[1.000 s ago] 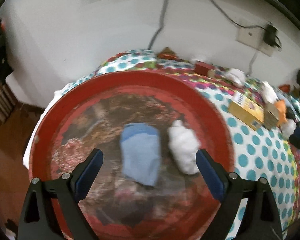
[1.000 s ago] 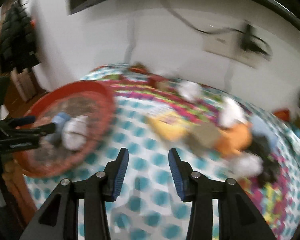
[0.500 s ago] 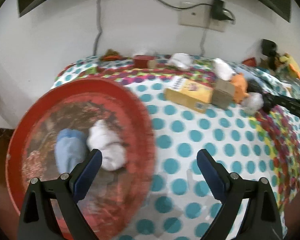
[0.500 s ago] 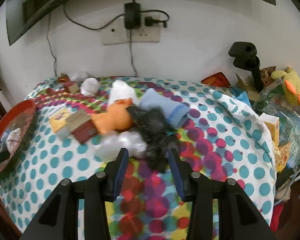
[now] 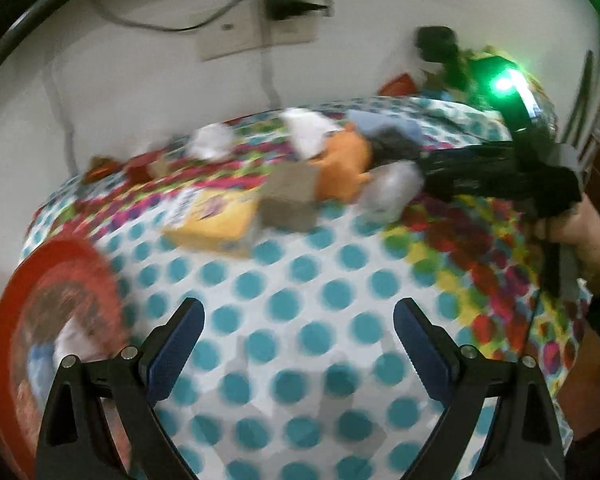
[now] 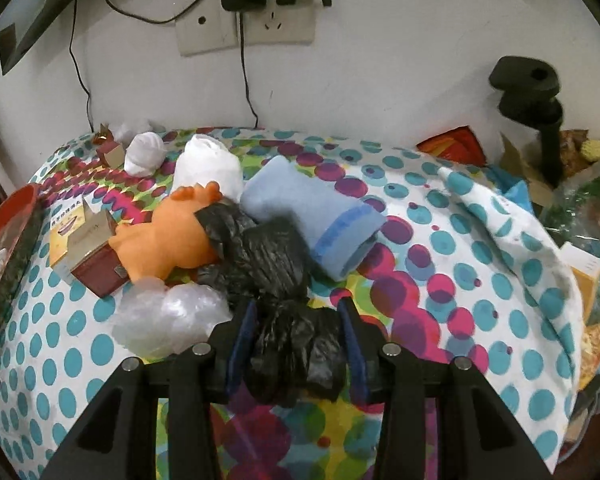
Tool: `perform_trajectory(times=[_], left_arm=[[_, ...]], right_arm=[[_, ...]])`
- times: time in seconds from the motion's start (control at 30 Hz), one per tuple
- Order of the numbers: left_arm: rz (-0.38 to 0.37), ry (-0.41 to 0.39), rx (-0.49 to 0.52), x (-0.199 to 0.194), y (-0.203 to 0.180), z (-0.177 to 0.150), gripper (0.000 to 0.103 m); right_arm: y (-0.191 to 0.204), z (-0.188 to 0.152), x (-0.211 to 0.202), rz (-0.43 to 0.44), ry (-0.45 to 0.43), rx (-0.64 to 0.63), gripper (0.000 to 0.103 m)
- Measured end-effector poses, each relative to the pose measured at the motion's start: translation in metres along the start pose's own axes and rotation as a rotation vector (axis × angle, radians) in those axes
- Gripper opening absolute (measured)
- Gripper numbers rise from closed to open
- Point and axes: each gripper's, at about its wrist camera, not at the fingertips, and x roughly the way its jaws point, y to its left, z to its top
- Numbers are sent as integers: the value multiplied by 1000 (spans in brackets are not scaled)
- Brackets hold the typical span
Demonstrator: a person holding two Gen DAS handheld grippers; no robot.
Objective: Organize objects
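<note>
Left wrist view: we see left gripper [image 5: 296, 344] spread wide, empty, over dotted cloth [image 5: 300, 280]. Red tray [image 5: 60, 256] at lower left, contents blurred. Yellow box [image 5: 216, 220], orange toy [image 5: 344, 168] smeared by motion; right gripper [image 5: 416, 172] enters from right, its jaws unreadable here.

Right wrist view: black plastic bag [image 6: 284, 308] lies crumpled mid-table, its near end between part-closed jaws; we can't tell if pads press. We judge it light, limp, slippery: pinch bunched middle. Bag hides part of blue sock [image 6: 312, 212]. Clear wrap [image 6: 168, 316] just beside.

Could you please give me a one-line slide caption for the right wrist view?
Right gripper with its jaws around a crumpled black plastic bag on the polka-dot cloth.
</note>
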Motion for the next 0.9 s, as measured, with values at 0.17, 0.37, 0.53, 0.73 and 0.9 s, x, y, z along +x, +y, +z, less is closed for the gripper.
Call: perform_trajectory(times=[0.17, 0.37, 0.53, 0.73, 0.9], left_arm=[[-77, 5, 69, 20, -35, 23, 95], [-136, 12, 131, 38, -60, 39, 95], [-142, 36, 148, 52, -68, 49, 95], [-162, 44, 147, 61, -72, 59, 95], [-165, 66, 145, 74, -77, 65, 95]], right_arm=[[-5, -1, 6, 37, 3, -15, 40], [-9, -2, 8, 75, 10, -30, 39], [-8, -5, 5, 85, 10, -42, 30], [-25, -18, -7, 89, 13, -17, 29], [-38, -33, -19, 51, 7, -7, 29]])
